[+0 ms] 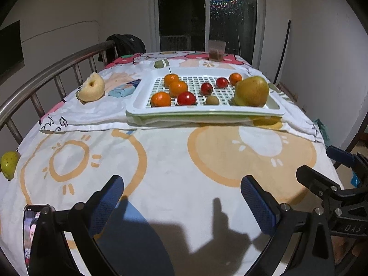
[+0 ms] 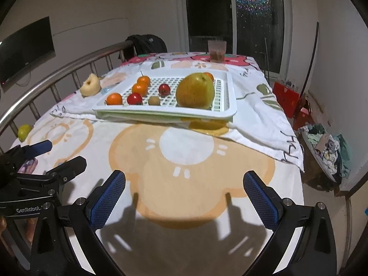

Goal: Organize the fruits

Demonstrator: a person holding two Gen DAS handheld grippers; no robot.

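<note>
Spread fingers (image 1: 258, 207), white tray (image 1: 138, 105) holding pear (image 1: 251, 91), oranges (image 1: 178, 87)

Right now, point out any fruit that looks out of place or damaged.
Two stand out. The pale fruit left of the tray lies on the cloth with a hollow in its flesh, apparently bitten or cored. The yellow-green fruit sits at the table's left edge by the railing, far from the rest.

Both claws hang side by side, level: the left claw (image 1: 181, 197) spread wide and empty, the right claw (image 2: 184, 193) likewise.
</note>
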